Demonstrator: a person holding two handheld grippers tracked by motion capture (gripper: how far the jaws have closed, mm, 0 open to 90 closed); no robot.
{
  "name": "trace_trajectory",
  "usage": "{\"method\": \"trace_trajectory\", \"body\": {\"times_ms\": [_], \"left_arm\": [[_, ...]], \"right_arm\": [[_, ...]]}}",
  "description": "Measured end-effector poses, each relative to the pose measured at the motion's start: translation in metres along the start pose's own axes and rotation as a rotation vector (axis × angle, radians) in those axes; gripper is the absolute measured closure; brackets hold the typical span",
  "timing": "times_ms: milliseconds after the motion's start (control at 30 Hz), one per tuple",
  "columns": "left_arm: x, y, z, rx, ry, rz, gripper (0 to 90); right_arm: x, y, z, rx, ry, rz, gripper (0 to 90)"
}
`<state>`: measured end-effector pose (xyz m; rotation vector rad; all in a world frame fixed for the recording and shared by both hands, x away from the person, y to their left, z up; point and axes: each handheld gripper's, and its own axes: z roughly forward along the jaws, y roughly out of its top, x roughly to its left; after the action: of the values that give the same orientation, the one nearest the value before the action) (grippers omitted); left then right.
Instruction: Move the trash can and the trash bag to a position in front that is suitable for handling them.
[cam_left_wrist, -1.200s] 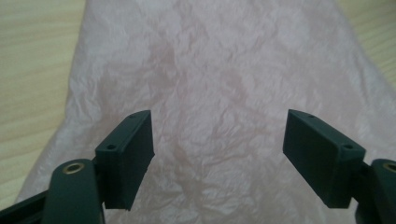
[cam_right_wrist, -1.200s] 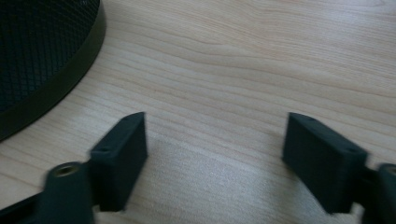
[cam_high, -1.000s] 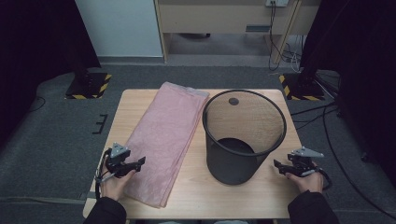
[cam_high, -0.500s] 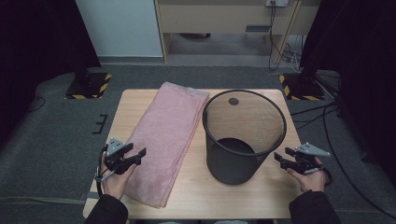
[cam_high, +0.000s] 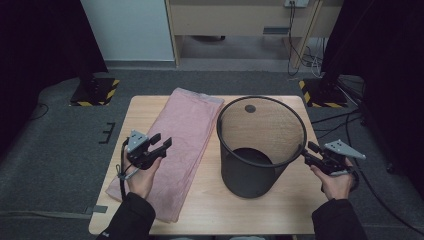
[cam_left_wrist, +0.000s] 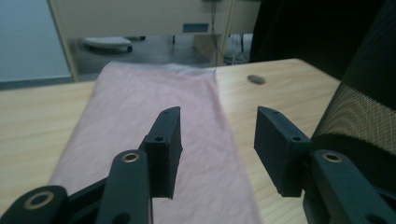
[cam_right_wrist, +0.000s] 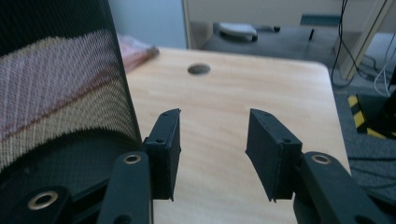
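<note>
High view: the folded pink cloth towel (cam_high: 172, 145) lies lengthwise on the light wooden bench (cam_high: 295, 200), at 9 o'clock of the black mesh wire basket (cam_high: 260, 142). The left gripper (cam_high: 162, 143) hovers above the towel's near half, jaws half-wide, just closing on nothing. The right gripper (cam_high: 306, 150), likewise empty and closing, waits at the basket's 3 o'clock. Grey carpet (cam_high: 60, 155) surrounds the bench.

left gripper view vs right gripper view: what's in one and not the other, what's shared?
Left gripper view: the left gripper open above the flat pink towel, nothing between its fingers, jaws just closing.
Right gripper view: the right gripper open over bare table, jaws just closing, plus floor cables.
Both: the mesh bin, the table's round hole, some towel.
</note>
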<state>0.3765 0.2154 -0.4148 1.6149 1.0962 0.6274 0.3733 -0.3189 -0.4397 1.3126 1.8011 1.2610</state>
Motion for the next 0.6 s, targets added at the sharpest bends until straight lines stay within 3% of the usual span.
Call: {"method": "trace_trajectory", "body": {"times_ms": [167,233,300,500,600], "left_arm": [[-0.034,0.025,0.020,-0.032,-0.043,0.020,51.5],[-0.039,0.027,0.023,-0.037,-0.052,0.025,53.0],[-0.061,0.035,0.033,-0.031,-0.094,0.051,54.3],[-0.085,0.037,0.044,-0.003,-0.138,0.083,56.2],[-0.090,0.039,0.045,-0.002,-0.151,0.092,56.8]], "right_arm": [[0.007,0.021,0.004,-0.066,0.011,-0.021,56.3],[0.011,0.030,0.005,-0.068,0.018,-0.027,57.6],[0.016,0.035,0.007,-0.076,0.029,-0.026,58.0],[0.031,0.038,0.010,-0.088,0.043,-0.044,63.1],[0.034,0.038,0.010,-0.085,0.049,-0.048,64.3]]}}
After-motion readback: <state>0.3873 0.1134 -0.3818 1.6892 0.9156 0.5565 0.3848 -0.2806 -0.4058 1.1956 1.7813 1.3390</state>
